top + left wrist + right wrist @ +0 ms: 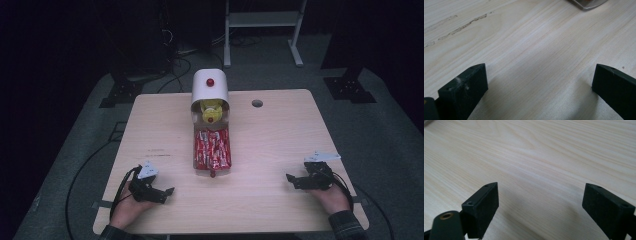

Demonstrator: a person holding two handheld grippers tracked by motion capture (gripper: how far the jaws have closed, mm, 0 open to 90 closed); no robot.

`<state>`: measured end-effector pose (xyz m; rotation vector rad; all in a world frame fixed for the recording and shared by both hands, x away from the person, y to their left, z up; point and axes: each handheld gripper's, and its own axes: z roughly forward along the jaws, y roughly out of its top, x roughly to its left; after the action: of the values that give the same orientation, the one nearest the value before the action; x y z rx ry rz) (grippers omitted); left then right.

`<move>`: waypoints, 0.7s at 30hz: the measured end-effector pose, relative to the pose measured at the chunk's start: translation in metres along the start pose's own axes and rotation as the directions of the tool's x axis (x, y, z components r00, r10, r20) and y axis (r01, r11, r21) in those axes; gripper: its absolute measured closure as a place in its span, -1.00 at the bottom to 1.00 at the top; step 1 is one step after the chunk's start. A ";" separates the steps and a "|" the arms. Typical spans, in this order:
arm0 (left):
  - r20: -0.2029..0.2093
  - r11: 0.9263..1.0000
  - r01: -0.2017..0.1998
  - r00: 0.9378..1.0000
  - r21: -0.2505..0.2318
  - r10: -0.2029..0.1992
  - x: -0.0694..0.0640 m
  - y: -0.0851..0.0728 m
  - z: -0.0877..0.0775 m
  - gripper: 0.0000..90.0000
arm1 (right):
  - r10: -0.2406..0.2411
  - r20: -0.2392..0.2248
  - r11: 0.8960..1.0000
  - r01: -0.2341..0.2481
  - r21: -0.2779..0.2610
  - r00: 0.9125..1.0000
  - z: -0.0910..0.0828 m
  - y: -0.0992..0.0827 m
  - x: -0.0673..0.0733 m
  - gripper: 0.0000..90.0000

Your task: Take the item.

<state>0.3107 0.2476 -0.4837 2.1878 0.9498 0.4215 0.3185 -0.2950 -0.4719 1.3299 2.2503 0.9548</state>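
Your table [280,150] lay pale and mostly bare under the high view, its round cable hole [257,103] near the far edge and dark floor dropping away on every side. At its middle stood the white dispenser [210,85], red knob on its domed top, with a yellow item [211,111] showing in its mouth and a tray [212,148] of red packets run out toward you, a small red knob [212,174] at its near end. You held the left gripper [167,191] low at the near left corner, jaws spread wide over bare wood with nothing between them, and the right gripper [291,179] at the near right in the same state, both pointed inward and well apart from the tray. Wide open wood lay on both flanks of the tray, so either hand had room to come in. The risk, as it looked, was in the reach: a jaw coming in low could catch the tray's rim and skew it or spill packets, and a cable [120,192] trailing off the near edge could snag and tug your hand off line.
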 end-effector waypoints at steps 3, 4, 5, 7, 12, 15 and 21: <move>0.000 1.000 0.000 1.000 0.000 0.000 0.000 0.000 0.000 -1.00 | -0.003 -0.013 1.000 0.003 -0.001 1.000 0.000 0.002 0.001 -0.71; 0.000 1.000 0.000 1.000 -0.001 0.000 0.000 0.000 0.000 -1.00 | -0.004 -0.013 1.000 0.004 0.001 1.000 0.000 0.003 0.002 -0.71; 0.000 1.000 0.000 1.000 0.000 0.000 0.000 0.000 0.000 -1.00 | -0.009 -0.015 1.000 0.009 0.000 1.000 0.000 0.003 0.002 -0.70; 0.000 1.000 0.000 1.000 -0.001 0.000 0.000 0.000 0.000 -1.00 | -0.018 -0.014 1.000 0.017 -0.010 1.000 0.000 0.004 0.004 -0.70; 0.000 1.000 0.000 1.000 0.000 0.000 0.000 0.000 0.000 -1.00 | -0.020 -0.023 1.000 0.020 -0.015 1.000 -0.001 0.009 0.006 -0.71; 0.000 1.000 0.000 1.000 0.000 0.000 0.000 0.000 0.000 -1.00 | -0.019 -0.029 1.000 0.018 -0.019 0.999 -0.001 0.010 0.008 -0.72; 0.000 1.000 -0.001 1.000 0.000 0.001 0.000 0.000 0.000 -1.00 | -0.023 -0.035 1.000 0.023 -0.017 0.999 -0.001 0.013 0.010 -0.72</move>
<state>0.3107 0.2476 -0.4837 2.1880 0.9492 0.4221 0.3216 -0.2824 -0.4617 1.2869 2.2732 0.9942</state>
